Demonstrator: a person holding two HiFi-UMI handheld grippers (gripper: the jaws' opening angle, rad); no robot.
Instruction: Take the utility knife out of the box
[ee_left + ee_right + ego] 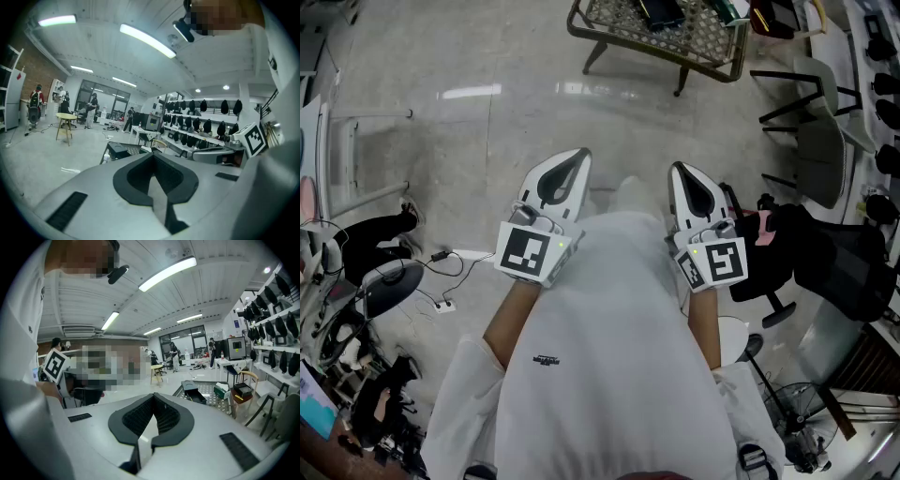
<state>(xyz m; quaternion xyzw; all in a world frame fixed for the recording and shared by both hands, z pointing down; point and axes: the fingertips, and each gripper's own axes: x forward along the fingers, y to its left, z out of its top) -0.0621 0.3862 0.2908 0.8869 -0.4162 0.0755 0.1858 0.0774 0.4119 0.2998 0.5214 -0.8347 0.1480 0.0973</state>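
The pale, shiny floor [487, 141] fills most of the head view. Below it is the person's white shirt [619, 356], with both forearms held out in front of the body.

At the top edge of this view stands a metal mesh table [712, 64]. It is well apart from the 2 grippers and ahead of them. The right gripper view shows the same table [206, 398] beyond the jaws, a little to the right of them.

The left gripper [583, 155] and the right gripper [675, 169] are held side by side in the air over the floor, close to the shirt, both pointing toward the table and slightly down. In the left gripper view the jaws of the left gripper [152, 154] are pressed together at the tips and nothing is between them. The jaws of the right gripper [153, 395] are also fully together and empty.

On the mesh table lies 1 black box [193, 391], also seen at the top of the head view [661, 11]. It is far from both pairs of jaws and neither one touches it. The utility knife cannot be made out in any view.
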